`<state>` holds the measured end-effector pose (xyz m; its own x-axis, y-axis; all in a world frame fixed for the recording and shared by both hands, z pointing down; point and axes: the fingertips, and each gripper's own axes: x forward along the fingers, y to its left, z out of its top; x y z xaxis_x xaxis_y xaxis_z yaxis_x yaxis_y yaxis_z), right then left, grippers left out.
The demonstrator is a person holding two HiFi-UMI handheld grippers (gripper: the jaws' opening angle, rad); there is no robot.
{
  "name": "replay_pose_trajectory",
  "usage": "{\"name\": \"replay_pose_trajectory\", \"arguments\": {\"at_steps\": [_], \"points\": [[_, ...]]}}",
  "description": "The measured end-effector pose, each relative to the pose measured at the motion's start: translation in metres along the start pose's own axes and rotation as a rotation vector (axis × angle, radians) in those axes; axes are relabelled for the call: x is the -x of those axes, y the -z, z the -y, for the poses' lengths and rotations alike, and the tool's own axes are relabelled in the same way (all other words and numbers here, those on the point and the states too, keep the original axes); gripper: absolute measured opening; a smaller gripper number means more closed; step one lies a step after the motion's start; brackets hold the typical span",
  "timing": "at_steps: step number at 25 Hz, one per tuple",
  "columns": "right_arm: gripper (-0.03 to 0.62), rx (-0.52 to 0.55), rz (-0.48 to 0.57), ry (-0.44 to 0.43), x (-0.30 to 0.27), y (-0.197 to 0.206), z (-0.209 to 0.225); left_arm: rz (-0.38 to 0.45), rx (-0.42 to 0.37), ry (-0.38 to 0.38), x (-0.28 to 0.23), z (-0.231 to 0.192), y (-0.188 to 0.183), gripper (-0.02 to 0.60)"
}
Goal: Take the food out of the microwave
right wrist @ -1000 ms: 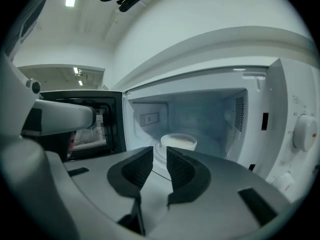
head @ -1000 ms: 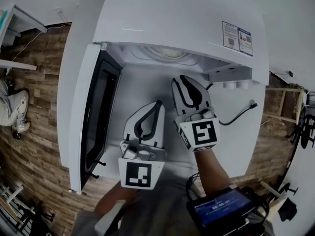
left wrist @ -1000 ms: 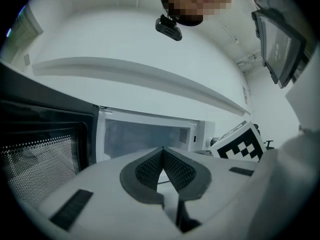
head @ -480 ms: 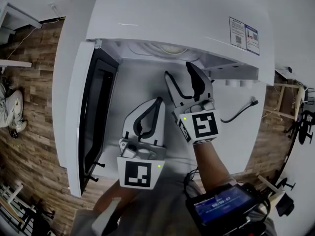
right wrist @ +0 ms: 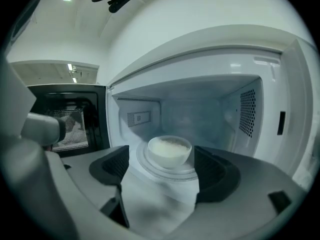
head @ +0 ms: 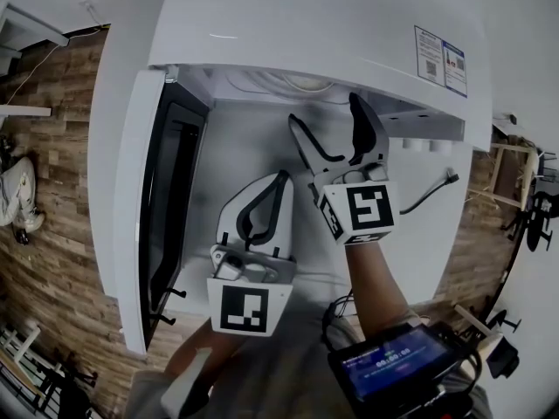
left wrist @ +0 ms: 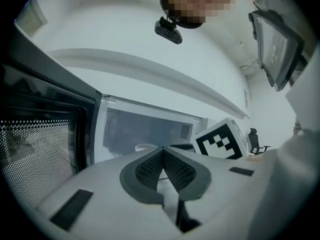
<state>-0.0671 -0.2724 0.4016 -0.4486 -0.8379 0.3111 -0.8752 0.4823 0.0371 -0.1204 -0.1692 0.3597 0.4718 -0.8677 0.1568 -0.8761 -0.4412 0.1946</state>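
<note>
**Right gripper open before the bowl in the microwave**

Head view: the microwave (head: 306,24) stands on a white surface (head: 236,138). Its door (head: 166,199) is swung fully open at the left of the view and shows a dark, meshed window. Both grippers are held in front of the open cavity.

The right gripper (head: 325,112) is the farther forward, with its tips at the mouth of the cavity, just under the edge of the oven's top. Its jaws have just been opening and now stand wide apart, gripping nothing.

Right gripper view: the bowl (right wrist: 170,151), white and filled with a pale, grainy food, sits at the middle of the round turntable (right wrist: 150,170) inside the cavity. It appears in line with the gap between the two dark pads (right wrist: 114,165), but deeper in than they are. Neither pad touches it.

The left gripper (head: 281,180) is held lower in the head view, nearer the person, between the door and the right gripper. Left gripper view: its jaws are closed tip to tip with nothing between them. They point toward the cavity, and the door's mesh fills the left of that view. The right gripper's marker cube (left wrist: 222,140) shows just to the right of the jaws.

A dark cable (head: 428,190) lies on the white surface at the right of the head view, well apart from both grippers.
</note>
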Motion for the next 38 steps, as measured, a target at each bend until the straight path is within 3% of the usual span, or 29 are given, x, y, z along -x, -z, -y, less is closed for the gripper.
{"name": "replay_pose_trajectory", "arguments": {"at_steps": [7,19,38], "points": [[0.480,0.057,-0.032,0.007,-0.035,-0.017,0.008,0.005,0.012,0.009,0.000,0.000,-0.002,0.005],[0.508,0.042,-0.099,0.052,-0.067,0.017,0.016,-0.015,0.026,-0.006,-0.001,-0.015,0.006,0.005],[0.518,0.092,-0.124,0.134,-0.090,0.020,0.026,-0.049,0.040,-0.007,-0.006,-0.024,0.017,0.005]]}}
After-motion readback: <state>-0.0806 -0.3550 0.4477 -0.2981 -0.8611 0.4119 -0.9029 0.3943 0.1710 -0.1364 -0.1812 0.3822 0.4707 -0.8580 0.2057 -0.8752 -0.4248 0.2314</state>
